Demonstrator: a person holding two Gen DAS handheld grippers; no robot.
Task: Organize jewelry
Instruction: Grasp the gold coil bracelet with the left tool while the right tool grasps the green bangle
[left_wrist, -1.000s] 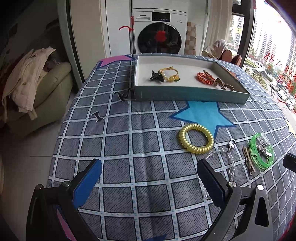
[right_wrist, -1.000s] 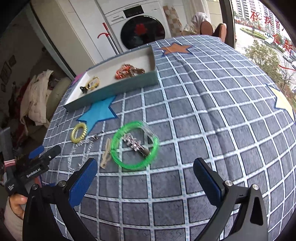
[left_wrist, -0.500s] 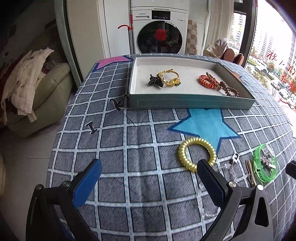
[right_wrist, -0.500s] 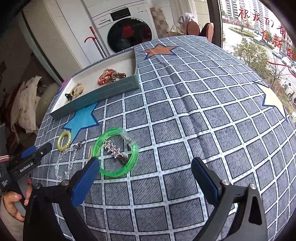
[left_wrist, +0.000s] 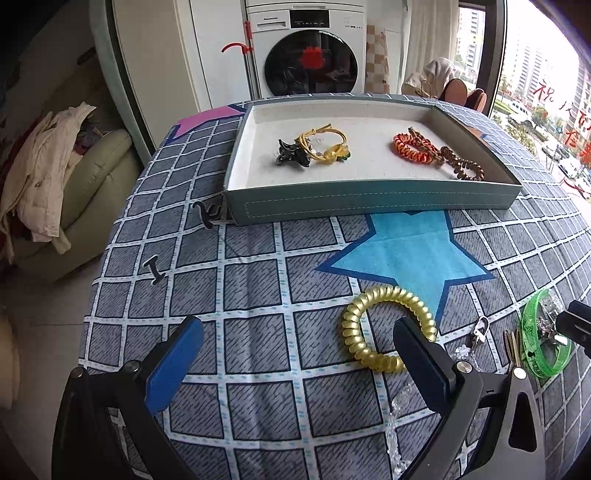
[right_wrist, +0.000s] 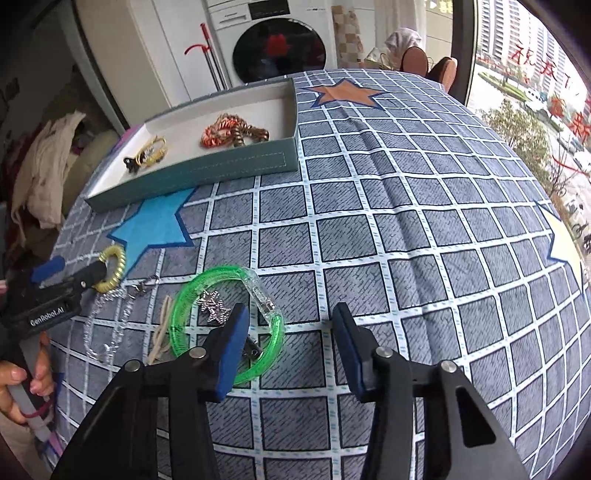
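A teal tray (left_wrist: 369, 205) (right_wrist: 207, 173) holds a yellow and black hair tie (left_wrist: 314, 147) and orange and brown coil bands (left_wrist: 432, 153). A gold coil band (left_wrist: 384, 328) (right_wrist: 112, 267) lies on the cloth in front of my open, empty left gripper (left_wrist: 299, 354), against its right finger. A green bangle (right_wrist: 225, 321) (left_wrist: 539, 339) with a star clip (right_wrist: 214, 308) inside lies at my right gripper (right_wrist: 291, 336). The right gripper is open and empty, and its left finger (right_wrist: 232, 347) sits over the bangle's middle. A clear chain (right_wrist: 110, 317) and a tan pin (right_wrist: 162, 332) lie between.
The table wears a grey checked cloth with a blue star (left_wrist: 406, 251) and an orange star (right_wrist: 343, 92). A washing machine (left_wrist: 310, 55) stands behind. A sofa with clothes (left_wrist: 55, 177) is at the left. A window is at the right.
Both grippers have moved forward and lower toward the table. The right gripper's jaws have narrowed and its left finger now lies over the green bangle. The left gripper has closed in on the gold band.
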